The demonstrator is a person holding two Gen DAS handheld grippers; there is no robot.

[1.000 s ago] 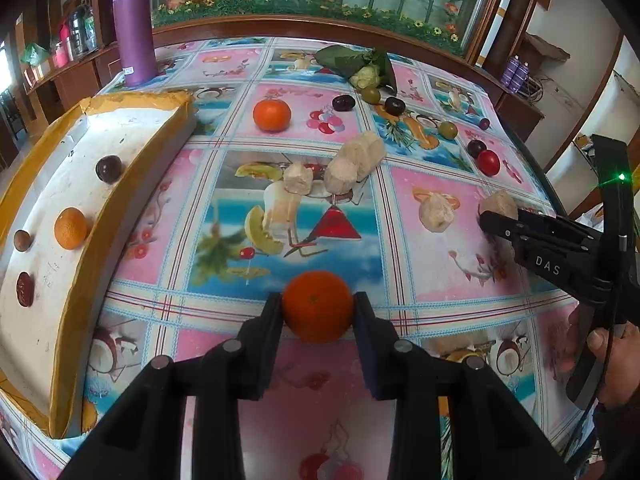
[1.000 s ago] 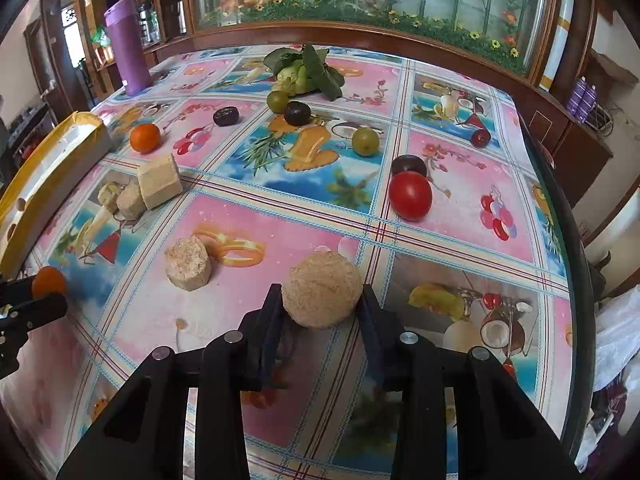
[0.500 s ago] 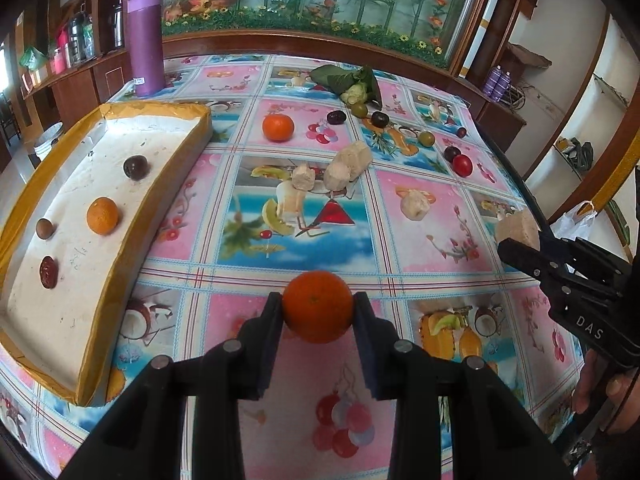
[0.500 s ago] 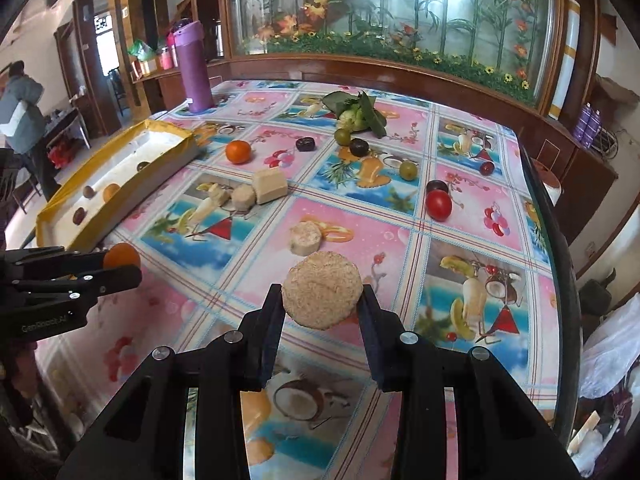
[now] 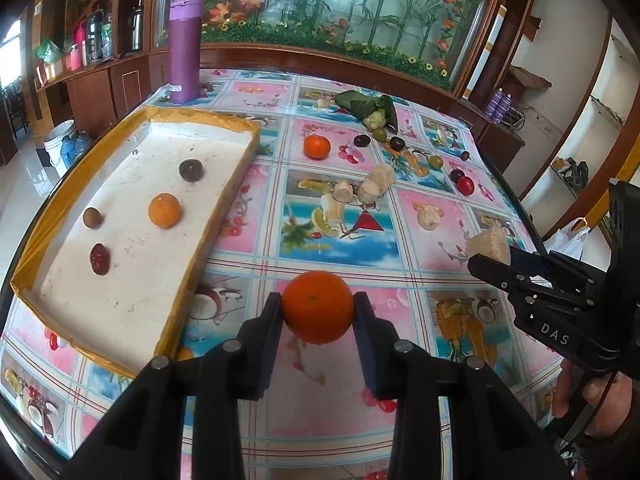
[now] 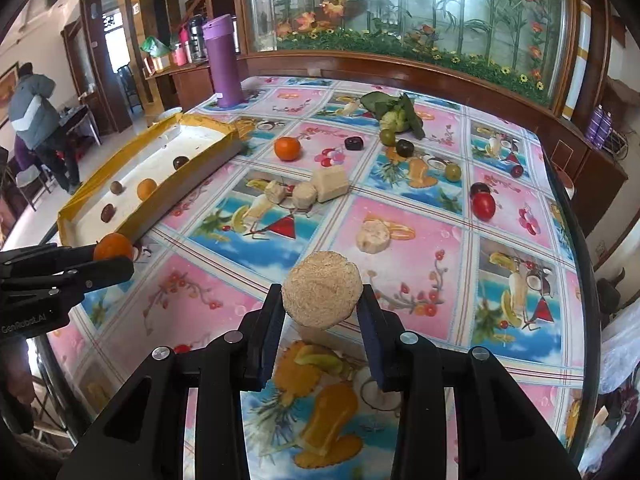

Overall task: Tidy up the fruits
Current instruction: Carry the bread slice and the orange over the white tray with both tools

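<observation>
My left gripper (image 5: 318,308) is shut on an orange (image 5: 318,307) and holds it above the table, right of the yellow-rimmed white tray (image 5: 132,280). The tray holds an orange (image 5: 164,210) and three small dark fruits. My right gripper (image 6: 322,300) is shut on a round tan cake (image 6: 322,289), lifted over the table's near part. The right gripper also shows in the left wrist view (image 5: 490,254), and the left gripper in the right wrist view (image 6: 114,258). Another orange (image 5: 317,146), a red tomato (image 6: 484,206) and dark plums lie loose on the table.
Several tan blocks (image 6: 330,184) lie mid-table. Leafy greens (image 6: 396,114) and a tall purple flask (image 5: 184,48) stand at the far side. The table's right edge (image 6: 576,240) is close. A person (image 6: 32,120) stands beyond the left side.
Both grippers have risen and pulled back from the table with their loads. More of the tray and the table shows in both views.
</observation>
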